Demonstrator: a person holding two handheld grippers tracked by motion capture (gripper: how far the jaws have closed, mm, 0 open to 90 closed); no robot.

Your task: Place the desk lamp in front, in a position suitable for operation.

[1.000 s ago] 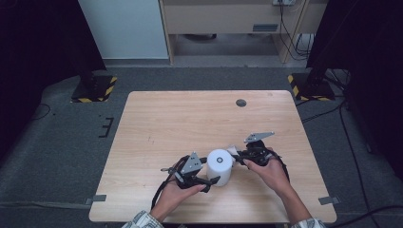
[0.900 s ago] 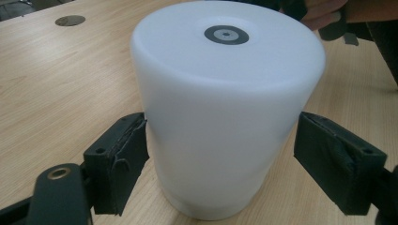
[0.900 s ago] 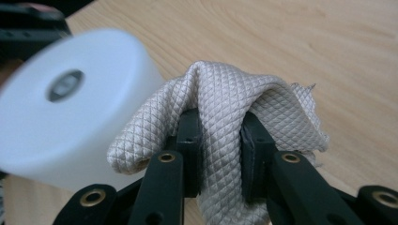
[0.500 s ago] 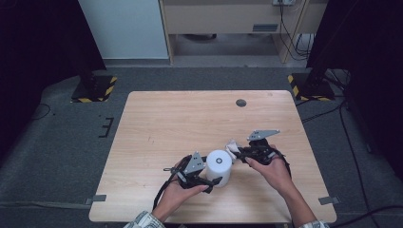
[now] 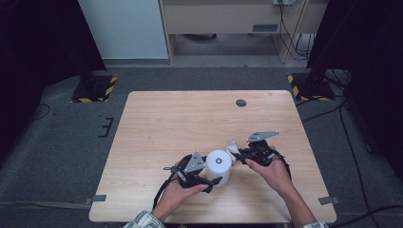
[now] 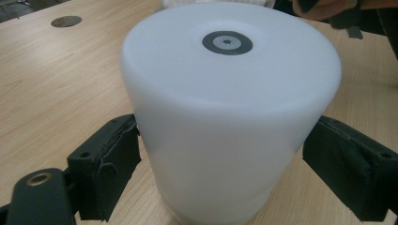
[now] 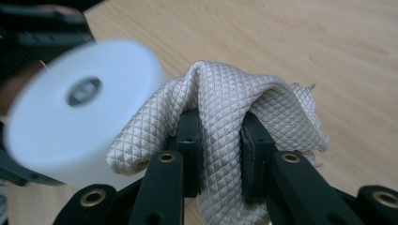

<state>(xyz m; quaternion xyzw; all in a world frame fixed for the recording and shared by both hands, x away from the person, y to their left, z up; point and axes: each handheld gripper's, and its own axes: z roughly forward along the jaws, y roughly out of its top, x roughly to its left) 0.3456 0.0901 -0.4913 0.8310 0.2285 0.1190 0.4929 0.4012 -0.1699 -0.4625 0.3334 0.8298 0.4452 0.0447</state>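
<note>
A white cylinder (image 5: 218, 165) with a small dark ring on its top stands upright near the front middle of the wooden table (image 5: 190, 118). My left gripper (image 5: 212, 179) is shut on it; in the left gripper view the cylinder (image 6: 225, 117) sits between the two black pads (image 6: 110, 164), which press on its sides. Just right of the cylinder, my right gripper (image 5: 238, 153) is shut on a beige quilted cloth (image 5: 232, 147). In the right gripper view the cloth (image 7: 225, 103) is bunched over and between the jaws, right beside the cylinder (image 7: 80, 117).
A small dark round disc (image 5: 241, 102) lies in the table top near the far edge. On the floor, black stands with yellow-black striped bases (image 5: 95, 90) sit beyond both far corners. Cables (image 5: 332, 114) run at the right.
My right gripper with the cloth has shifted slightly to the right and away. The left gripper and the cylinder have stayed put.
</note>
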